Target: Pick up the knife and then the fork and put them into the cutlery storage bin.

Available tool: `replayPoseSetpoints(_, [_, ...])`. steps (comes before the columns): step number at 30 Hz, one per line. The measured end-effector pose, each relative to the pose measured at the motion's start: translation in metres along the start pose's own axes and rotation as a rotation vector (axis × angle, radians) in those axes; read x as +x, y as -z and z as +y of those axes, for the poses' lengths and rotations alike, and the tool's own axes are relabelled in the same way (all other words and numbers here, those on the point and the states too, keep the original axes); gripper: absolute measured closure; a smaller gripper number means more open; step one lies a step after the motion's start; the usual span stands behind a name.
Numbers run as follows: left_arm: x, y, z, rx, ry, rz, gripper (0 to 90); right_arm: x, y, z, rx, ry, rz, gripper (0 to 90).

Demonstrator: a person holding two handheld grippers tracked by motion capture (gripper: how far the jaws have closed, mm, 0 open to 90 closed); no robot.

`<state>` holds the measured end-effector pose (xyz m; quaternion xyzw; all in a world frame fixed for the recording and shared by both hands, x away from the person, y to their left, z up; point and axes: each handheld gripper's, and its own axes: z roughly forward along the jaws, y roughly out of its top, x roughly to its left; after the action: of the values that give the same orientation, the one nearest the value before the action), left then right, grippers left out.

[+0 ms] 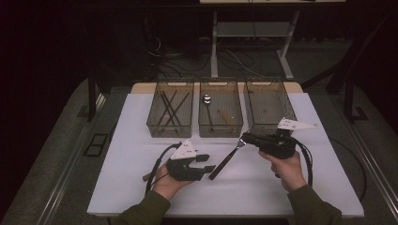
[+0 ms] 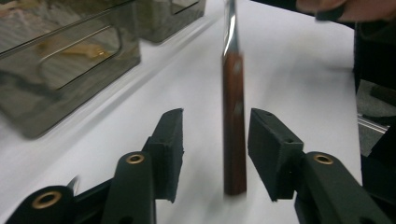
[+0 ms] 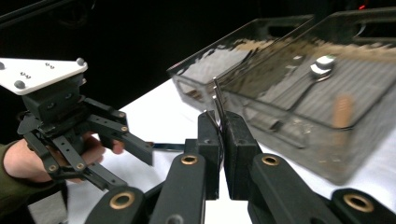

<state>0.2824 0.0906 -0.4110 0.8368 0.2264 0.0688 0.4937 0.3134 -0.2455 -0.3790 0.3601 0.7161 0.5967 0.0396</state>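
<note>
Risk sits in the handover. High view: we hold a wooden-handled fork above the table's middle, right gripper clamped on its metal end, near the middle bin. Left gripper view: our left gripper stands parted, handle between untouched pads. Right gripper view: the thin grip could let the fork pivot and drop.

Three bins, one fork, one spoon, two grippers.
</note>
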Motion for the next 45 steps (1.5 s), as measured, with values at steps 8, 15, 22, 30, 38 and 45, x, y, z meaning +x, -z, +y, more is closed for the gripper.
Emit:
replayPoseSetpoints(8, [0.021, 0.034, -0.025, -0.017, 0.065, 0.050, 41.2, -0.014, 0.023, 0.016, 0.012, 0.022, -0.104, 86.6])
replayPoseSetpoints(15, [0.024, 0.050, -0.046, -0.015, 0.057, 0.077, 25.7, -0.031, 0.040, 0.031, 0.036, 0.016, -0.155, 86.7])
replayPoseSetpoints(22, [0.027, 0.052, -0.054, -0.009, 0.056, 0.090, 13.4, -0.046, 0.062, 0.050, -0.004, 0.014, -0.201, 86.7])
replayPoseSetpoints(30, [0.028, 0.046, -0.056, 0.015, 0.076, 0.097, 0.0, -0.062, 0.081, 0.090, -0.036, 0.029, -0.278, 86.7])
replayPoseSetpoints(38, [0.029, 0.047, -0.055, 0.011, 0.082, 0.106, 0.0, -0.079, 0.086, 0.129, -0.032, 0.056, -0.385, 86.7])
replayPoseSetpoints(45, [0.028, 0.048, -0.054, 0.007, 0.073, 0.099, 0.0, -0.101, 0.073, 0.147, 0.011, 0.067, -0.462, 86.7])
